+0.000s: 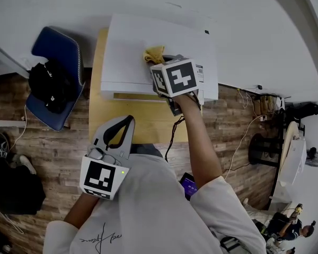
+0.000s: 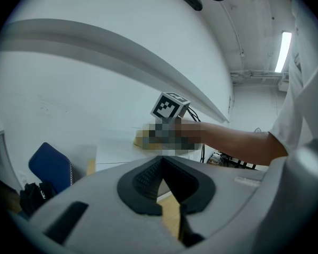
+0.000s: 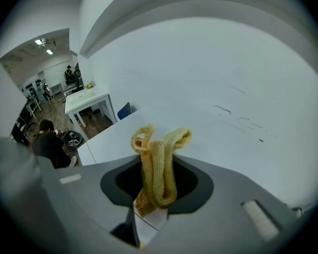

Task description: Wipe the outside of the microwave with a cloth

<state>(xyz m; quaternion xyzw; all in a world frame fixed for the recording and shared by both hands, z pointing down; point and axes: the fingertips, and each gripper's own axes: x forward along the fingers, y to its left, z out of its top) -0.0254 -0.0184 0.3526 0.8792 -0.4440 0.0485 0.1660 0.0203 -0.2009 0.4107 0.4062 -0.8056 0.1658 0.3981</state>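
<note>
Microwave (image 1: 130,52) top: right gripper (image 3: 157,188) is clamping the yellow cloth (image 1: 154,53) onto it, probably for wiping; left gripper (image 1: 128,123), closed and empty, is waiting by the surface's (image 1: 143,121) near edge

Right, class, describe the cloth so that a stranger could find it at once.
Find the white microwave on the wooden table. Over its top, the right tool pinches a bunched cloth. It is the only yellow thing there.
</note>
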